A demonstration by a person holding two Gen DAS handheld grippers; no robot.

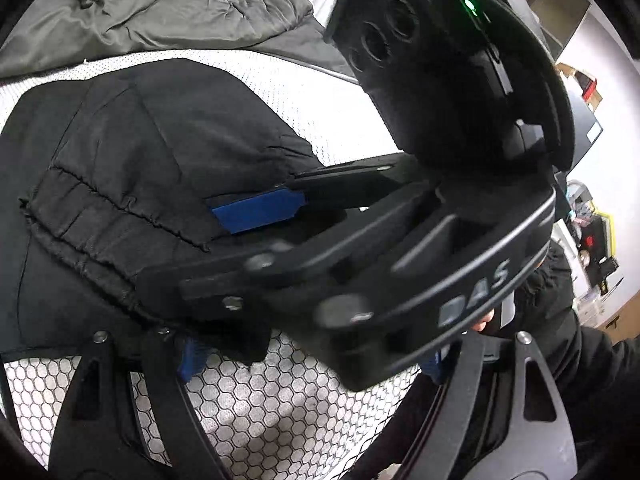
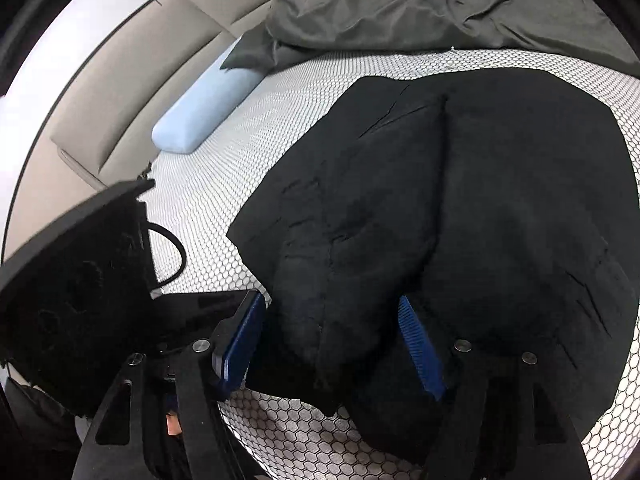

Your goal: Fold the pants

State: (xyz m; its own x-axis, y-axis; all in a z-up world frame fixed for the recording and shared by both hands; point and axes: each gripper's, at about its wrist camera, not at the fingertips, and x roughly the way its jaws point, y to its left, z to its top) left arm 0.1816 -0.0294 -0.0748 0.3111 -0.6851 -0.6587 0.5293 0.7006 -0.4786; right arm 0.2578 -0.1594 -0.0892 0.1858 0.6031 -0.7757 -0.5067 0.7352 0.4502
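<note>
The black pants (image 1: 132, 152) lie bunched on the honeycomb-patterned mattress (image 1: 256, 404), elastic waistband (image 1: 100, 220) toward the left wrist camera. They also fill the right wrist view (image 2: 480, 208). My left gripper (image 1: 312, 360) is open at the pants' near edge; its left blue pad (image 1: 192, 360) touches the cloth and its right pad is mostly hidden behind the right gripper. My right gripper (image 2: 332, 340) is open, its blue pads (image 2: 420, 348) straddling a fold of the pants. In the left wrist view it crosses in front, one blue pad (image 1: 256, 210) lying on the waistband.
A crumpled grey duvet (image 2: 440, 4) lies at the far side of the bed. A light blue pillow (image 2: 204, 108) sits by the beige padded headboard (image 2: 120, 92). Shelves and clutter (image 1: 596, 240) stand to the right of the bed.
</note>
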